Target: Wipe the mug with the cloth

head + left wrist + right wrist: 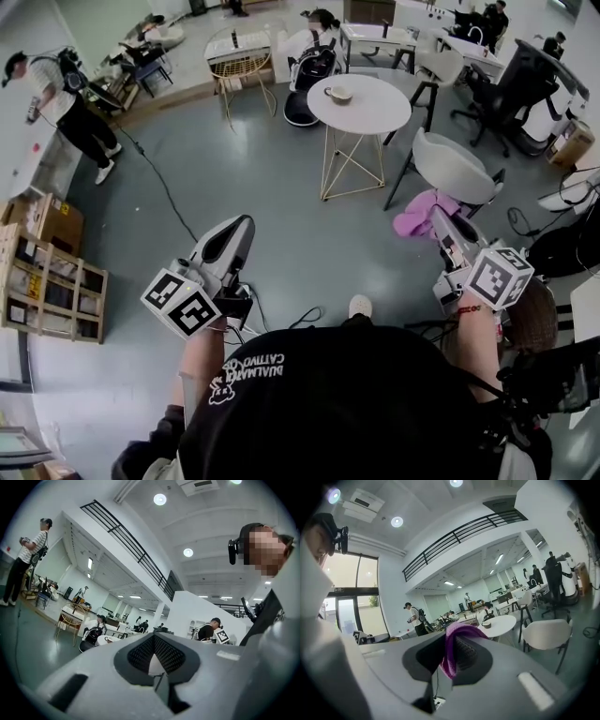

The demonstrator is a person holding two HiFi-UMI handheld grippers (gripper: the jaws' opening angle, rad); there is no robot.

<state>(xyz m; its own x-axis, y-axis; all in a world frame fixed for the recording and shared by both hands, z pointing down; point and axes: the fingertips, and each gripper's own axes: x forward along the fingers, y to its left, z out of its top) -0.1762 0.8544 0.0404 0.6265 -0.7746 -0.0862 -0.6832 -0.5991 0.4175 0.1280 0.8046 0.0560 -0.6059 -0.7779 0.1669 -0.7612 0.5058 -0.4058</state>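
A mug [337, 94] stands on a round white table [375, 111] some way ahead; in the right gripper view the mug [486, 624] shows small on that table [501, 623]. My right gripper [437, 214] is shut on a purple cloth [414, 214] that bunches at its tip; the cloth [451, 656] fills the slot between the jaws. My left gripper [236, 231] is held level over the grey floor, shut with nothing between its pads [159, 654]. Both grippers are well short of the table.
A white chair [454, 165] stands right of the round table, another [439, 67] behind it. A wire-frame table [239, 58] is at the back left. People stand or sit around the room. Wooden crates [47, 281] lie left. A cable [164, 192] crosses the floor.
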